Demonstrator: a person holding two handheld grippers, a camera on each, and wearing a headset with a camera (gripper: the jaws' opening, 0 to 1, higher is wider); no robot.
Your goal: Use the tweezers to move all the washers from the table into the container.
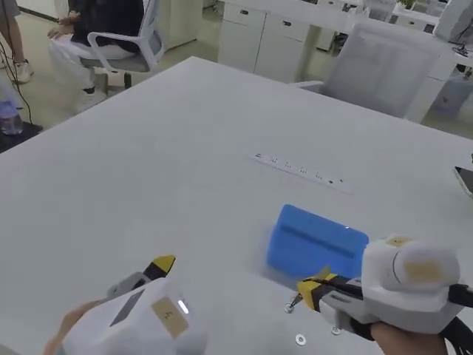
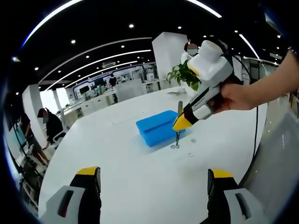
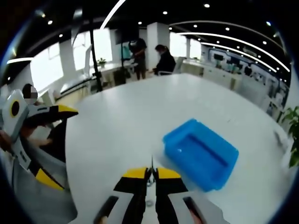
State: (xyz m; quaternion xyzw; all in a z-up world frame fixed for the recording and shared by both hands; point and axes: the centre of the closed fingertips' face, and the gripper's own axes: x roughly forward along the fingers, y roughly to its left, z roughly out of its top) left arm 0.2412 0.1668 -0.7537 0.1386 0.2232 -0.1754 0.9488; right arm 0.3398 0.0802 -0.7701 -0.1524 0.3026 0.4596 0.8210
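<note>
A wide white desk (image 1: pixel 148 163) lay under both grippers. Toward its near right stood a blue container (image 1: pixel 316 240), a shallow rectangular tray with its open side up in the right gripper view. Just in front of it was the right gripper (image 1: pixel 314 287), held in a hand (image 1: pixel 388 340). Its yellow-tipped jaws were pressed together on a thin pair of tweezers (image 1: pixel 294 300). The tweezers pointed down at the desk, their tips at a small washer (image 1: pixel 289 308) lying just beside the container. The tips were too small to show whether they were actually pinching it. Two more washers (image 1: pixel 300 339) lay on the desk nearby, outside the container. The left gripper (image 2: pixel 154 173) hovered well apart to the left, over bare desk, its jaws spread wide with nothing between them. A white power strip (image 1: pixel 299 170) lay farther back on the desk. Beyond the far edge, a person (image 1: pixel 96 29) sat in an office chair (image 1: pixel 140 52).
</note>
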